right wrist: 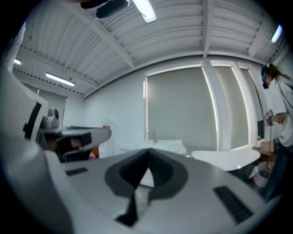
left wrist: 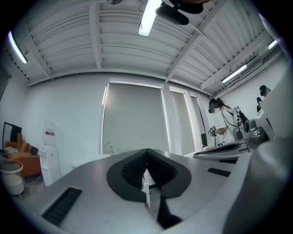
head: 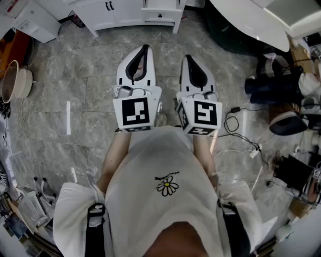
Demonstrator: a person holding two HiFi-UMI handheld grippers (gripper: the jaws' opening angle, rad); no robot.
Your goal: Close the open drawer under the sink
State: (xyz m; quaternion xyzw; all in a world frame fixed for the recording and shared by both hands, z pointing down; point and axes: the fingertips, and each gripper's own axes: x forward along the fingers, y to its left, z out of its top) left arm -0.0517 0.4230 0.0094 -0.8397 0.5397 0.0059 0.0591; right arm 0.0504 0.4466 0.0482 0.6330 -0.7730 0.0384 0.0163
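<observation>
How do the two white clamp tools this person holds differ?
The left gripper reaches slightly nearer the white cabinet than the right gripper. The left gripper's marker cube bears a different black pattern from the right gripper's marker cube, which also shows a side face. Both are shut, empty, and side by side.

Grey marbled floor tiles point(head: 75, 100) cover the room, with black cables point(head: 233, 122) trailing near the right edge. A white round table point(head: 251, 22) fills the top right corner. Overhead, a white beamed ceiling point(left wrist: 128, 45) carries a lit tube lamp point(left wrist: 147, 18). A wide blinded window point(left wrist: 132, 121) breaks the white wall point(left wrist: 64, 105).
</observation>
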